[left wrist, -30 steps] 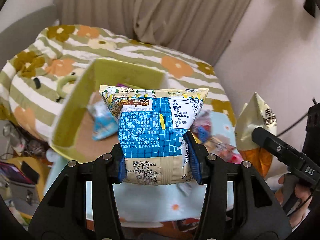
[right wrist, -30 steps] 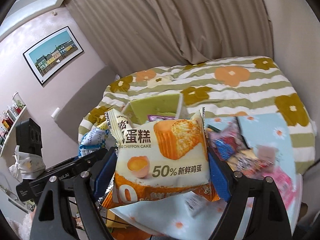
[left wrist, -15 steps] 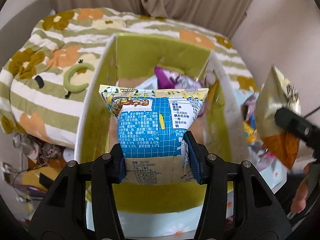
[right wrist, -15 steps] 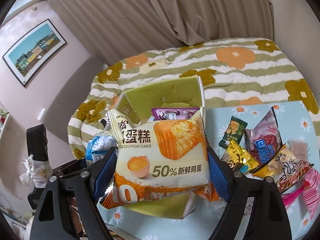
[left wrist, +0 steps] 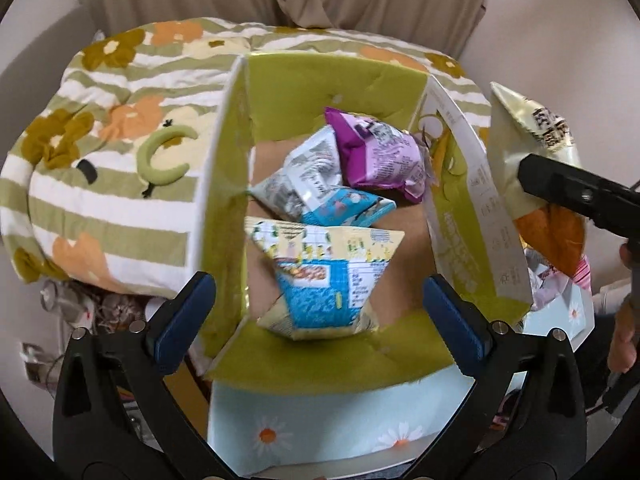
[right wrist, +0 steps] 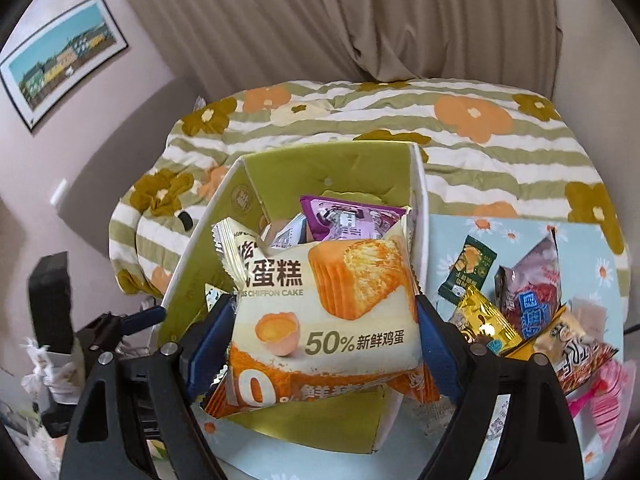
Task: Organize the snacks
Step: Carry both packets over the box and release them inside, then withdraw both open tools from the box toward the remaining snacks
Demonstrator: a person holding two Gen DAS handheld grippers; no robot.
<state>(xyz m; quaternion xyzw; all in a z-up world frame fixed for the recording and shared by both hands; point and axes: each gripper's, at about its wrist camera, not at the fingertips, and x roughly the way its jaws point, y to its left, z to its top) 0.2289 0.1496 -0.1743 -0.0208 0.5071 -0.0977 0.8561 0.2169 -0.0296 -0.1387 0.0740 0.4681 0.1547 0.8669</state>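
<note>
A green-lined cardboard box (left wrist: 332, 84) stands open on the table. My left gripper (left wrist: 316, 284) hangs over it, jaws opening wide. The blue-and-yellow snack packet (left wrist: 320, 280) lies blurred inside the box between and below the pads, touching neither. Deeper in the box lie a purple packet (left wrist: 376, 152), a grey-white packet (left wrist: 304, 176) and a light-blue packet (left wrist: 344, 208). My right gripper (right wrist: 324, 304) is shut on a chiffon cake packet (right wrist: 320, 312) held above the box's (right wrist: 328, 168) near edge; its jaws are just starting to open. That cake packet (left wrist: 532, 152) shows at the right of the left wrist view.
Several loose snacks lie on the daisy-print tablecloth (left wrist: 320, 432) right of the box: a green packet (right wrist: 468, 272), a gold one (right wrist: 484, 320), a red-and-silver one (right wrist: 532, 292). A striped floral quilt (right wrist: 480, 140) lies behind the table. A hand (left wrist: 624, 344) shows at far right.
My left gripper moved over the box, then let go of the blue-and-yellow packet, which dropped in. My right gripper carried the cake packet closer over the box.
</note>
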